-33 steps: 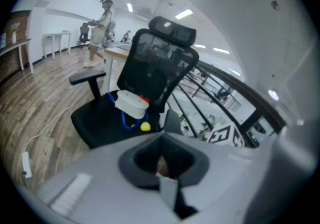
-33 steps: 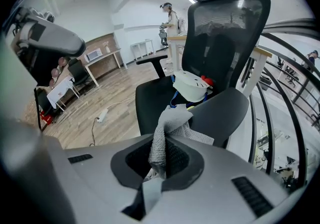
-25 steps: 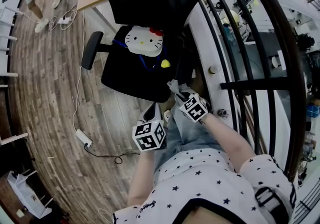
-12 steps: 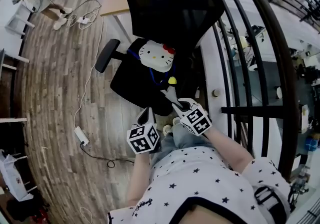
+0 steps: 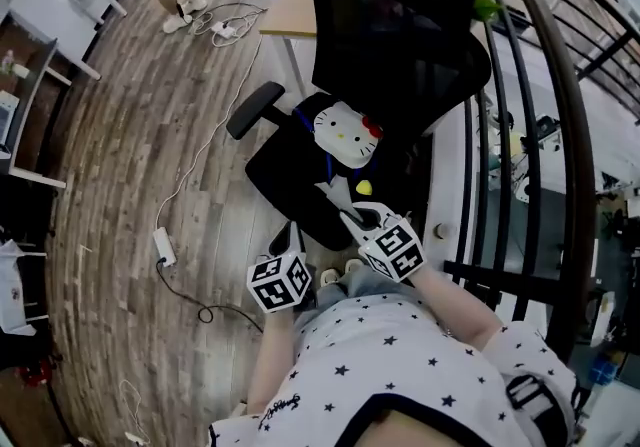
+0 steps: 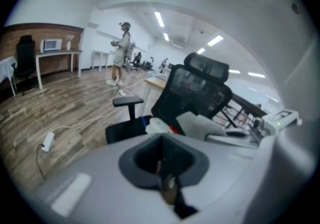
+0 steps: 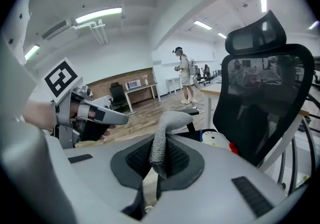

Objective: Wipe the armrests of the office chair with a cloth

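Observation:
The black office chair [image 5: 395,45] stands ahead of me with a white cat-face cushion [image 5: 345,132] on its seat. Its left armrest [image 5: 255,108] sticks out toward the wooden floor; the other armrest is hidden. My right gripper [image 5: 352,215] hovers over the seat's front edge, shut on a grey cloth [image 7: 161,140] that droops from its jaws [image 5: 345,197]. My left gripper [image 5: 292,232] is lower and to the left, off the chair, jaws together and empty [image 6: 165,180]. The right gripper view shows it at the left [image 7: 85,113].
A black metal railing [image 5: 530,185] runs close along the chair's right side. A white power strip [image 5: 163,247] and cable lie on the floor at left. A desk [image 5: 290,10] stands behind the chair. A person [image 6: 121,52] stands far off.
The head view has swung, so the chair now sits further right and higher in the frame. Both grippers keep their pose in front of me, and the cloth stays in the right one.

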